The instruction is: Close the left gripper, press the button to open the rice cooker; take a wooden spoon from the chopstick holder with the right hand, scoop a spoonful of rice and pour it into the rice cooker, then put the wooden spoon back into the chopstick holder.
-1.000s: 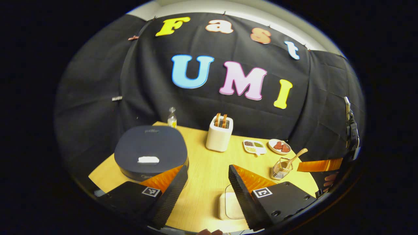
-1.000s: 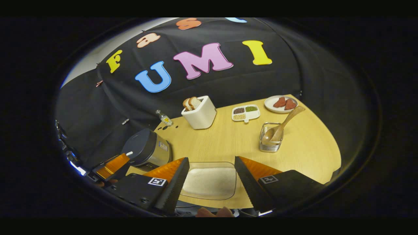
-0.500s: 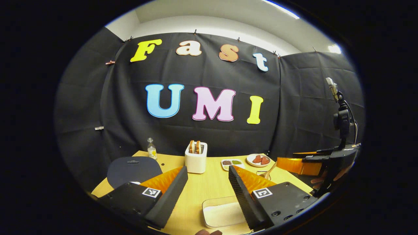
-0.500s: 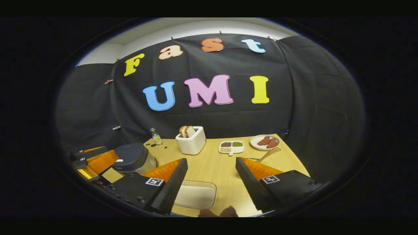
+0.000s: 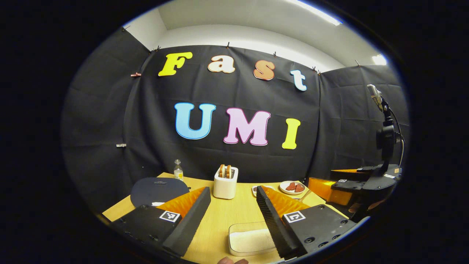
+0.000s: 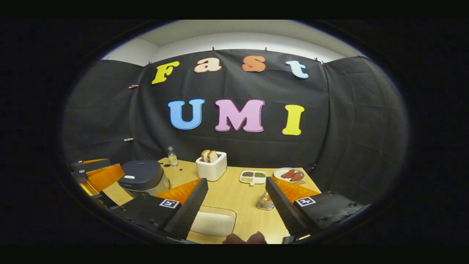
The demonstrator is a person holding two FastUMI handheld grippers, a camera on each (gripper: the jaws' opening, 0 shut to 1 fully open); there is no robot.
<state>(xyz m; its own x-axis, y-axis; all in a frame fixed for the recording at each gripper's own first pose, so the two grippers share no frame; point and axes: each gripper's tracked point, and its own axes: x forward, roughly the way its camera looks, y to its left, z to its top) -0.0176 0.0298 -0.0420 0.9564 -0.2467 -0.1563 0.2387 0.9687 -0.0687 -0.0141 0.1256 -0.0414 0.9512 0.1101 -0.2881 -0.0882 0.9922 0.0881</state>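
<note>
In the left gripper view, the left gripper [image 5: 231, 216] hangs wide open and empty, with the closed rice cooker [image 5: 158, 187] ahead of its left finger and the clear tray of rice [image 5: 250, 240] on the table [image 5: 220, 220] between its fingers. In the right gripper view, the right gripper [image 6: 236, 209] is also spread wide, holding nothing; the chopstick holder [image 6: 266, 201] sits just inside its right finger, partly hidden by it. The toaster [image 6: 211, 165], sectioned dish [image 6: 253, 176] and plate [image 6: 288, 174] lie farther ahead, the left gripper beside the cooker at far left.

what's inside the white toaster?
Two slices of bread stand in the white toaster, their tops sticking out of the slots. Their lower parts are hidden by the toaster's body.
</note>
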